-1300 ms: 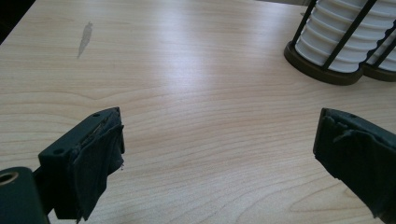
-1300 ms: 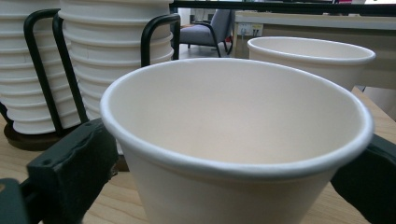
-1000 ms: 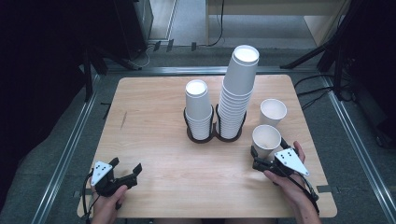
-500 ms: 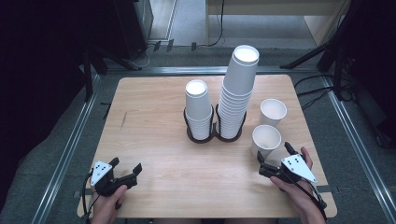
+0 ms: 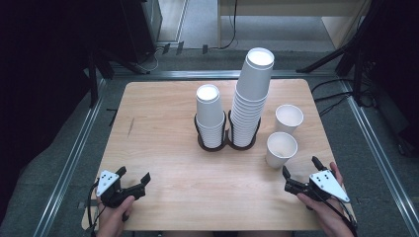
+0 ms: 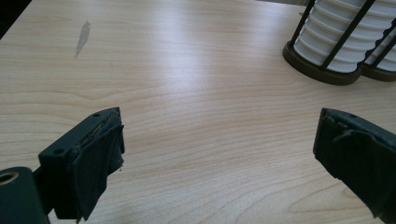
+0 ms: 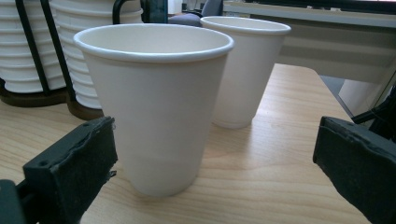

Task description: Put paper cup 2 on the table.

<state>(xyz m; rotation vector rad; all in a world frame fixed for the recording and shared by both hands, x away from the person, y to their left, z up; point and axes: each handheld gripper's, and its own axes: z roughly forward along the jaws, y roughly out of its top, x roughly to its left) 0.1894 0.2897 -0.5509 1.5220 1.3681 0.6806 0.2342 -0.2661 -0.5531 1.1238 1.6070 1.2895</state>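
Note:
Two loose white paper cups stand upright at the table's right: a near cup (image 5: 280, 149) (image 7: 156, 107) and a far cup (image 5: 288, 118) (image 7: 243, 70). My right gripper (image 5: 300, 166) (image 7: 219, 140) is open just in front of the near cup, with its jaws wide apart and clear of it. A black two-ring holder (image 5: 226, 143) at mid-table carries a short cup stack (image 5: 210, 116) and a tall cup stack (image 5: 252, 94). Near the front left edge my left gripper (image 5: 133, 174) (image 6: 222, 130) rests open over bare wood, holding nothing.
The wooden table (image 5: 163, 123) has a small grey mark (image 6: 83, 37) at its left. The holder's base and lower cups (image 6: 336, 46) lie ahead and to the right of the left gripper. Metal rails and dark stands surround the table.
My right gripper has drawn back from the near cup toward the front edge; the cup stays standing where it was. The left gripper has not moved.

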